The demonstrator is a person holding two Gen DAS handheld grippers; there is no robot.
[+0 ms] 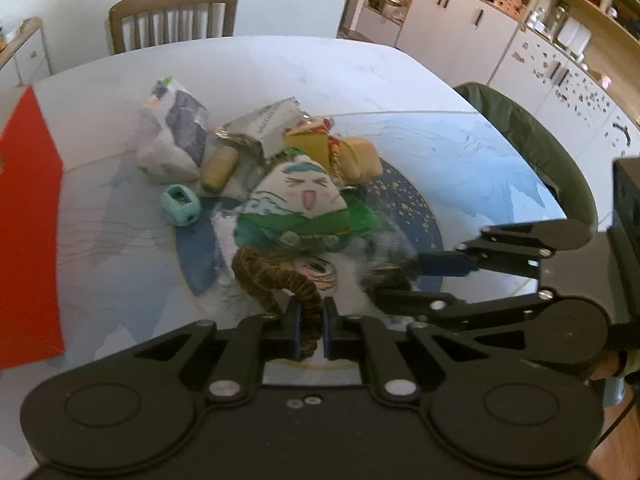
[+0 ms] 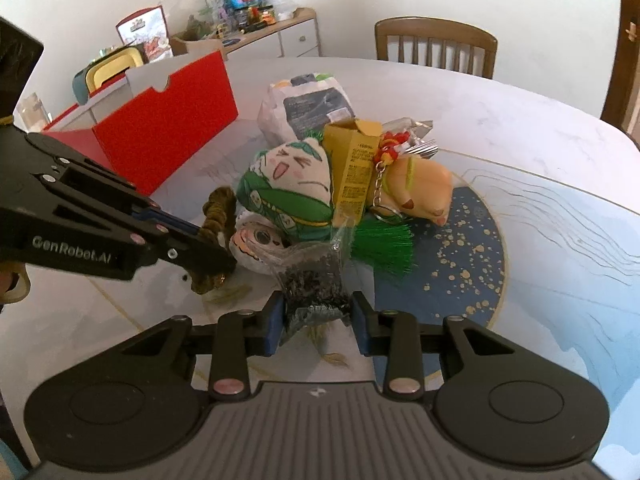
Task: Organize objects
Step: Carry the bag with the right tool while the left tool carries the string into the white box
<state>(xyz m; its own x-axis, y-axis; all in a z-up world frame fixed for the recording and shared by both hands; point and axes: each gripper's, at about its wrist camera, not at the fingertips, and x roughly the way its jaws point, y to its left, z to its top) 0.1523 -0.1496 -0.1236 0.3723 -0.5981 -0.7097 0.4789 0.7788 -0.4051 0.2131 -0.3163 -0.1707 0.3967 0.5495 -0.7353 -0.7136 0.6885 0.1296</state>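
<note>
Brown grip, left wrist view: your left gripper (image 1: pixel 310 328) has its blue-padded tongs pinching a fuzzy brown-and-black twisted hair scrunchie (image 1: pixel 276 276) at the near edge of the pile.
Pile, left wrist view: a triangular plush cushion with a cartoon face and green wrap (image 1: pixel 298 208) sits in the middle on the white marble table with a blue speckled disc (image 1: pixel 408 208); behind it lie a white-and-navy plastic packet (image 1: pixel 176 136), a torn silver foil packet (image 1: pixel 260 126), a cream capsule-shaped object (image 1: pixel 218 166) and a small teal plastic piece (image 1: pixel 180 204).
Other tool, left wrist view: your right gripper (image 1: pixel 394 282) reaches in from the right; blur hides what it holds.
Box, left wrist view: a red cardboard box (image 1: pixel 28 220) stands at the left, well apart from the pile.
Clear bag, right wrist view: your right gripper (image 2: pixel 316 320) is pressed onto a clear plastic bag of dark granules (image 2: pixel 314 280).
Neighbours, right wrist view: a yellow cardboard carton (image 2: pixel 354 164), a peach squishy keychain toy (image 2: pixel 420 188) and a green bristle brush (image 2: pixel 382 246) crowd just behind.
Box interior, right wrist view: the open top shows, but you cannot tell whether anything is inside.
Progress: early, as judged — nearly everything lies heaped on the table; two items are gripped, none visibly sorted.
</note>
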